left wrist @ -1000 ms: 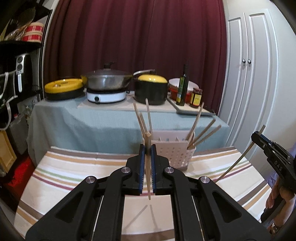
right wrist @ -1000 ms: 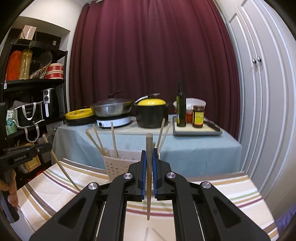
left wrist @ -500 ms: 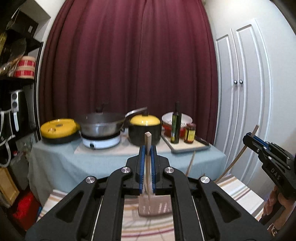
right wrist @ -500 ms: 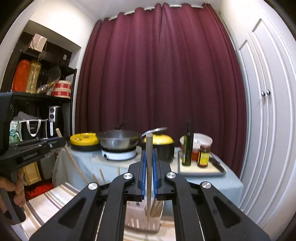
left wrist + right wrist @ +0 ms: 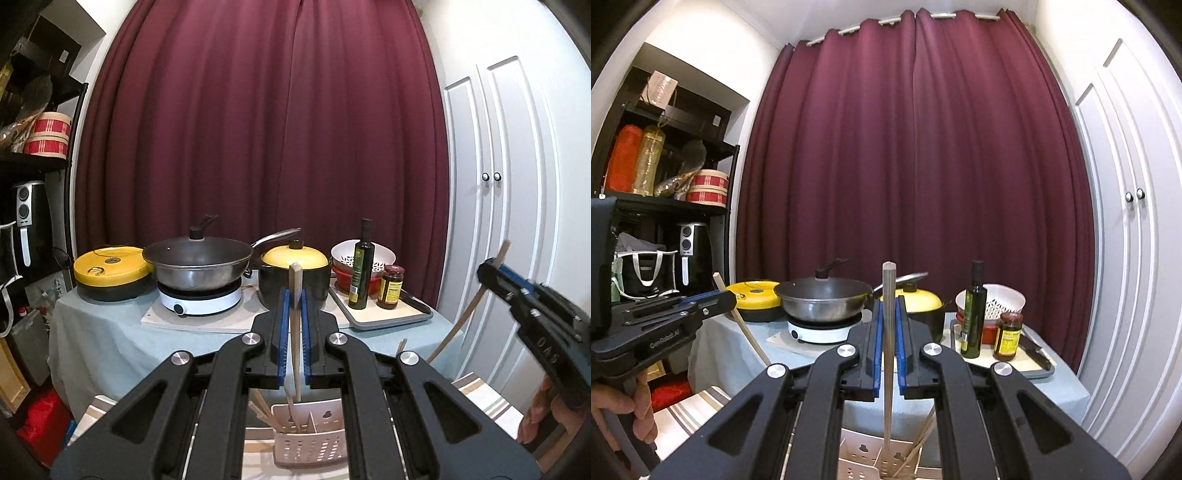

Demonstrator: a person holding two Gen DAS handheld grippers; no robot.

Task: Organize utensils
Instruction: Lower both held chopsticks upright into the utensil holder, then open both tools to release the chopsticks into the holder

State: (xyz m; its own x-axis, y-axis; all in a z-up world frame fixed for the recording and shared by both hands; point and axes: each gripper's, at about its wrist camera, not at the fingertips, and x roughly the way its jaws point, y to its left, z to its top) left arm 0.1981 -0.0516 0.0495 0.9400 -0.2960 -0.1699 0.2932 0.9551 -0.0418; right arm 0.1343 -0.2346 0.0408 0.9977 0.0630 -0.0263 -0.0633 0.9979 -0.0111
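My left gripper (image 5: pixel 294 302) is shut on a wooden chopstick (image 5: pixel 295 332) that stands upright, its lower tip hanging just above the white perforated utensil caddy (image 5: pixel 314 446). Several chopsticks lean in the caddy's left compartment. My right gripper (image 5: pixel 888 314) is shut on a second upright chopstick (image 5: pixel 887 350), whose lower end reaches down to the caddy (image 5: pixel 866 459) below. Each gripper shows in the other's view: the right gripper (image 5: pixel 495 271) at the right edge, the left gripper (image 5: pixel 720 299) at the left, each holding its stick aslant.
Behind stands a cloth-covered counter (image 5: pixel 110 332) with a yellow lidded pan (image 5: pixel 110 264), a wok on a hotplate (image 5: pixel 197 262), a black pot with a yellow lid (image 5: pixel 293 273), an oil bottle (image 5: pixel 362 266), a jar (image 5: pixel 391 286) and bowls. A shelf (image 5: pixel 665 203) is left, white cupboard doors (image 5: pixel 509 221) right.
Both grippers have risen and come over the caddy, each still holding its chopstick. The caddy has dropped from mid-frame to the bottom of both views, with the sticks' tips now over it.
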